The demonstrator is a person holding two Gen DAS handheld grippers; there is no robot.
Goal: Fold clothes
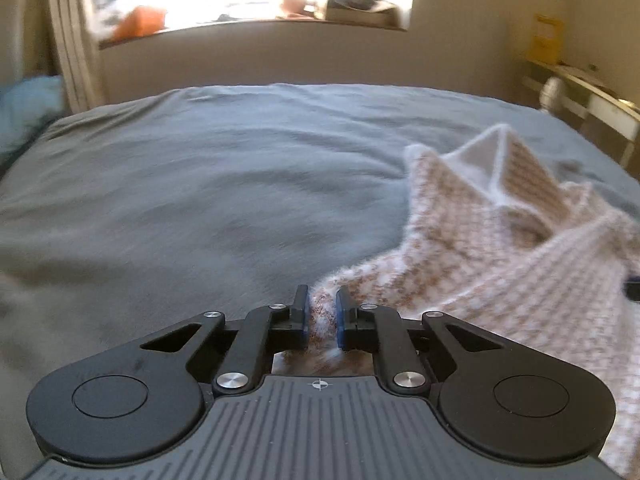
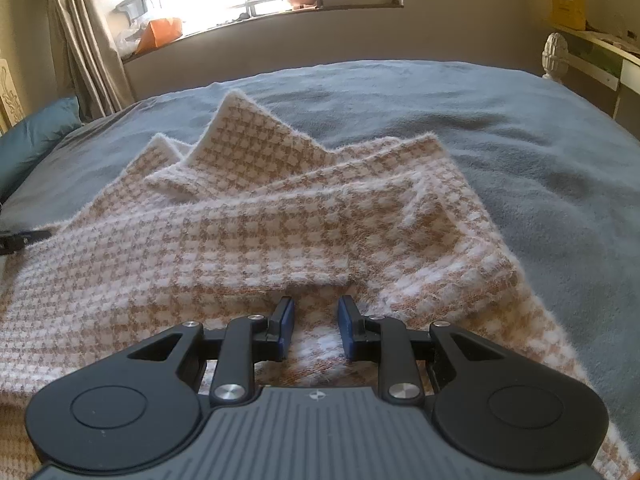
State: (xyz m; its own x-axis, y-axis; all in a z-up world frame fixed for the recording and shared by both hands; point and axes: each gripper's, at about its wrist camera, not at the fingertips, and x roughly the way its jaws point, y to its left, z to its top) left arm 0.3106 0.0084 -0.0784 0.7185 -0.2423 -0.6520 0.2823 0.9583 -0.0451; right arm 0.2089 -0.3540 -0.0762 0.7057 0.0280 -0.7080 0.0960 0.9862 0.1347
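Observation:
A fuzzy tan-and-white houndstooth knit garment (image 2: pixel 248 216) lies on the grey-blue bedspread (image 2: pixel 520 140), folded into several overlapping layers whose corners point toward the window. My right gripper (image 2: pixel 316 320) is at its near edge, shut on a thick fold that bunches between the blue pads. In the left wrist view the garment (image 1: pixel 500 248) lifts up to the right. My left gripper (image 1: pixel 322 308) is shut on its near left edge, with fabric pinched between the fingers. A dark tip of the left gripper (image 2: pixel 20 238) shows at the right view's left border.
The bedspread (image 1: pixel 200 184) stretches left and far of the garment. A teal pillow (image 2: pixel 36 136) lies at the bed's left end beside a curtain (image 2: pixel 84 40). Clutter covers the window sill (image 2: pixel 280 12). A white bedpost (image 2: pixel 555 58) and shelf stand at right.

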